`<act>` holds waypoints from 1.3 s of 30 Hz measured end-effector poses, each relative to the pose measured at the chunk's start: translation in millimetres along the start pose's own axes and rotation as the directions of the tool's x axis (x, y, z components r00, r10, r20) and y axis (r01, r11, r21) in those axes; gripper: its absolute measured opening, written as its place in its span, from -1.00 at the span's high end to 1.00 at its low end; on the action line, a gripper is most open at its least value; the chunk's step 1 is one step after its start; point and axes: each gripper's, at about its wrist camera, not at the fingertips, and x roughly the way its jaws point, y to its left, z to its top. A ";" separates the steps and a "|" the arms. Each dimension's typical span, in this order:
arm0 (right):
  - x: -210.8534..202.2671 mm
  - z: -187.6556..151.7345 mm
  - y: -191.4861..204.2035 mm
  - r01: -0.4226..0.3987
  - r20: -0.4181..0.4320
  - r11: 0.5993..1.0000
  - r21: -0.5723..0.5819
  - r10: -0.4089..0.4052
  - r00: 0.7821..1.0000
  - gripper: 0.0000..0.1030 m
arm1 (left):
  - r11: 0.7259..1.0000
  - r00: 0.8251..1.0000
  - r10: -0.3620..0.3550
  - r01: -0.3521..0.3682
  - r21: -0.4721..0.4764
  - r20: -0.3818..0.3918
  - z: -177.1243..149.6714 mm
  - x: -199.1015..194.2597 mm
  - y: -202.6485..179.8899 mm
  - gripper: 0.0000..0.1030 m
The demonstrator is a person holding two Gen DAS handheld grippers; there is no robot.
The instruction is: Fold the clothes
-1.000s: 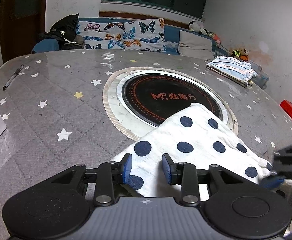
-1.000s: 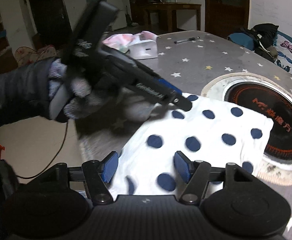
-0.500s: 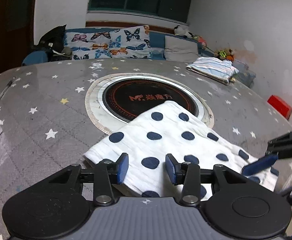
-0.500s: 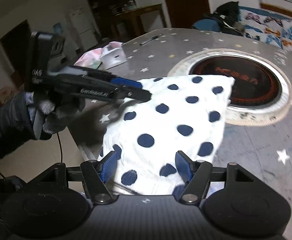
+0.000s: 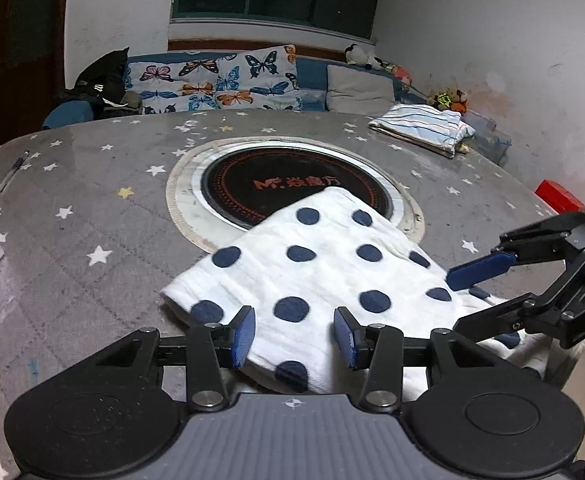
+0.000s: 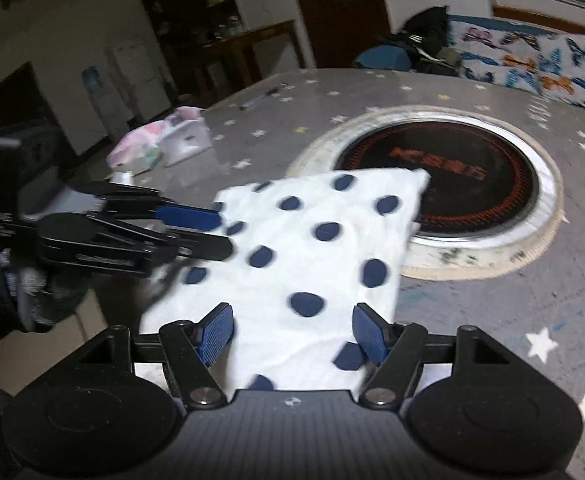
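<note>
On the grey star-print table (image 5: 92,220), my white navy-dotted folded cloth (image 5: 324,264) lies half over the round black hotplate (image 5: 276,184), near edge overhanging, both left gripper (image 5: 294,336) and right gripper (image 6: 292,332) spread empty, so a careless tug could drag it off.

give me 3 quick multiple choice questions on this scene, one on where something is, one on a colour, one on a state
1. Where does the striped folded cloth lie?
A. on the round burner
B. at the table's far right edge
C. between the left gripper's fingers

2. What colour are the dots on the white cloth?
A. red
B. green
C. dark blue

3. How does the left gripper stand?
A. open, fingers apart over the cloth's near edge
B. shut on a pen
C. out of view

Answers: 1 B, it sits far right on the table, clear of the burner. 2 C, navy spots show in both views. 3 A, a wide gap shows between its blue pads.
</note>
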 end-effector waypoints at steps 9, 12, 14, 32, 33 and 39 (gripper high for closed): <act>-24.7 -15.1 -6.0 0.029 0.024 0.998 0.063 -0.030 0.999 -0.34 | 0.994 0.994 0.108 -0.107 -0.034 0.027 14.8 11.8 24.9 0.06; -33.6 -23.0 -5.5 0.030 0.022 0.996 0.080 -0.031 0.999 -0.34 | 0.991 0.991 0.128 -0.127 -0.035 0.028 18.9 17.9 31.6 0.03; -39.7 -28.5 -4.2 0.028 0.021 0.996 0.090 -0.030 0.999 -0.38 | 0.990 0.991 0.135 -0.135 -0.031 0.020 21.4 23.4 35.2 0.01; -46.3 -49.6 -3.3 -0.036 -0.031 0.992 0.124 0.040 0.999 -0.45 | 0.992 0.999 -0.020 0.015 -0.128 -0.033 -12.3 -24.1 11.6 -0.11; -43.5 -49.8 -1.4 -0.045 -0.039 0.992 0.120 0.050 0.998 -0.44 | 0.991 0.999 -0.017 0.013 -0.132 -0.034 -12.6 -23.5 11.4 -0.12; -30.9 -48.6 12.6 -0.069 -0.077 0.995 0.074 0.075 0.994 -0.48 | 0.983 0.999 -0.010 0.001 -0.183 -0.048 -3.1 -7.9 26.2 -0.12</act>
